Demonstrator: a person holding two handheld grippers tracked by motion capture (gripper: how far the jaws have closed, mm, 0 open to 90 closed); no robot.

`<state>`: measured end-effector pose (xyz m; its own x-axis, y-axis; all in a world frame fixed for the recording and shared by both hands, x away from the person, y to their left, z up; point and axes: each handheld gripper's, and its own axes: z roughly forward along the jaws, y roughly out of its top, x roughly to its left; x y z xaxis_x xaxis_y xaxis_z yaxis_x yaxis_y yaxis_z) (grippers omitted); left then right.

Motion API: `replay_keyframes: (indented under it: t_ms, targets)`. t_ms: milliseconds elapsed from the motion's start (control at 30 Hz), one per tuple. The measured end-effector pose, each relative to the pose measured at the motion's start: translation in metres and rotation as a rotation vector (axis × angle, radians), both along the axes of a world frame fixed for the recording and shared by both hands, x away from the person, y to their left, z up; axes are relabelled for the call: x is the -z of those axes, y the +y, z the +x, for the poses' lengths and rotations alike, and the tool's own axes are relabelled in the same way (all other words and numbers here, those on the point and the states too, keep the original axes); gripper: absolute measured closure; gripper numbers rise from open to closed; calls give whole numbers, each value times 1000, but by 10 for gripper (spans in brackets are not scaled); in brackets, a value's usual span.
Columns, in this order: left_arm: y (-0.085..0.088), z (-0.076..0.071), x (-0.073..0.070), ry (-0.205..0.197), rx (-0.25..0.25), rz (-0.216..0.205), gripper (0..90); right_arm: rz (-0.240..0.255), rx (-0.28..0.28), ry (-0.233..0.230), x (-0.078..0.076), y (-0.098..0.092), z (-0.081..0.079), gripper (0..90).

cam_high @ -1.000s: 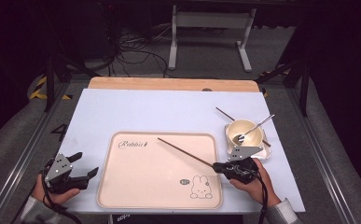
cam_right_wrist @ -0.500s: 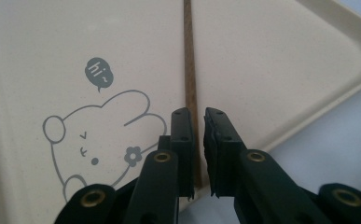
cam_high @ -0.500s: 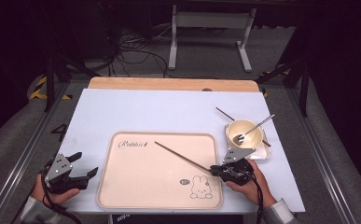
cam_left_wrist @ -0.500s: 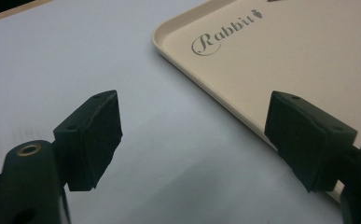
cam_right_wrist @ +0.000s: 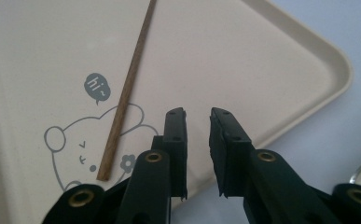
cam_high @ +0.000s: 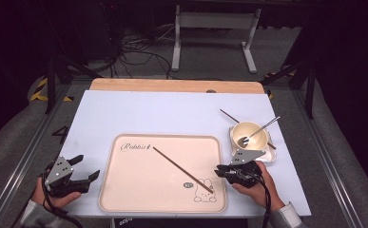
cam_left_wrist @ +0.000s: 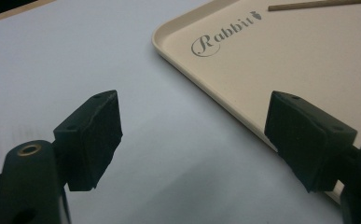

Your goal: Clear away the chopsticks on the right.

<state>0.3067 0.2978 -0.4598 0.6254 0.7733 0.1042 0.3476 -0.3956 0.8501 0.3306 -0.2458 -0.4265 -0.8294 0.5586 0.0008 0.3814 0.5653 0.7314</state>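
Note:
A thin brown chopstick (cam_high: 181, 168) lies slantwise on the cream rabbit tray (cam_high: 162, 137), its near end by the printed rabbit. In the right gripper view the chopstick (cam_right_wrist: 127, 88) rests left of my right gripper (cam_right_wrist: 197, 114). Those jaws have just been opening; they stand a little apart with nothing between them. My right gripper (cam_high: 218, 170) sits at the tray's right edge. The left gripper (cam_high: 87, 166) stands wide open on the mat left of the tray. Its jaws frame the tray's corner (cam_left_wrist: 215, 88) and hold nothing.
A cream bowl (cam_high: 254, 141) with a metal spoon (cam_high: 262, 127) in it stands on a small white dish right of the tray. A second chopstick (cam_high: 228, 115) lies behind the bowl. The pale mat (cam_high: 162, 114) covers the table; a wooden strip runs along the far edge.
The chopstick's near end has come out of the right gripper's jaws and now lies flat on the tray. Both hands have stayed where they were.

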Motion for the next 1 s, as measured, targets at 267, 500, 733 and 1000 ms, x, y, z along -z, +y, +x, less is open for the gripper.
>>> replay_keyframes:
  t_ms: [267, 500, 733, 1000]
  targets:
    - [0, 0, 0, -1, 2, 0, 197, 25, 32, -43, -10, -8, -2, 695]
    - [0, 0, 0, -2, 0, 1, 197, 28, 44, -82, -19, -13, -5, 677]
    - [0, 0, 0, -3, 0, 2, 196, 41, 62, -130, -31, -23, -8, 671]
    - [-1, 0, 0, -2, 0, 4, 197, 75, 109, -175, -44, -39, -11, 657]
